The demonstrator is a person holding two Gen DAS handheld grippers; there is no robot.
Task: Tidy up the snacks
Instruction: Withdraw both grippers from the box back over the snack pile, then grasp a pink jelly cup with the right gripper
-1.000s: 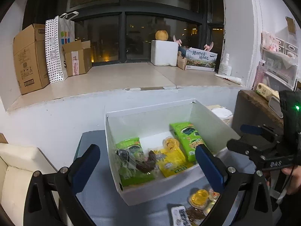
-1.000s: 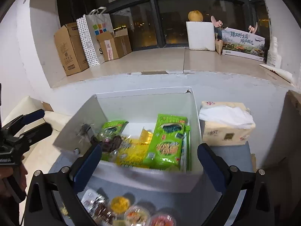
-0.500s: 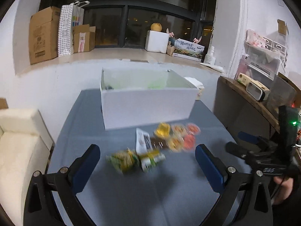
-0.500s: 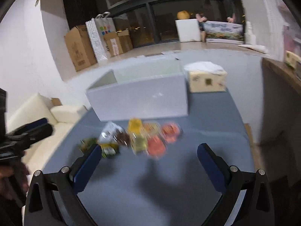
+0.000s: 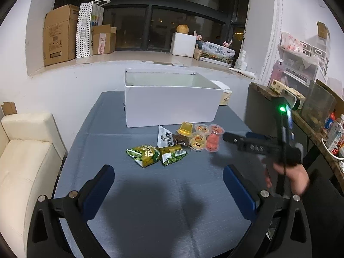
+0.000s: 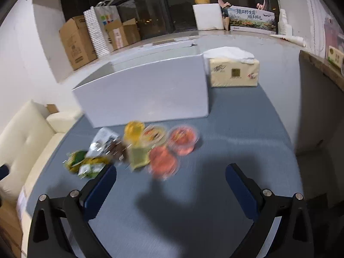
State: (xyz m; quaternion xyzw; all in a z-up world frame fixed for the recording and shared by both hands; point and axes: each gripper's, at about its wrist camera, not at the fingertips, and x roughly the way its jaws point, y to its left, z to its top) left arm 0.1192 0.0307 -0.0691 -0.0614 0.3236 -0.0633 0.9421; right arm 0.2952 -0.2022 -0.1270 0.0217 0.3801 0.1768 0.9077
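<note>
While the snacks lie in a loose cluster on the blue table (image 5: 150, 204), none is held. 2 green packets (image 5: 143, 153) sit nearest, side by side, with a white pouch (image 5: 164, 136) and a dark wrapped bar (image 5: 180, 139) just behind them. To their right stand a yellow jelly cup (image 5: 186, 128) and several orange and red jelly cups (image 5: 212, 142), touching one another. Behind the cluster stands the white box (image 5: 172, 105), open at the top, with a tissue pack (image 6: 234, 72) beside its right end. Both tongs hang released above the table: the left gripper (image 5: 168, 182) spread wide and empty, the right gripper (image 6: 171, 181) likewise, near the cups.
</note>
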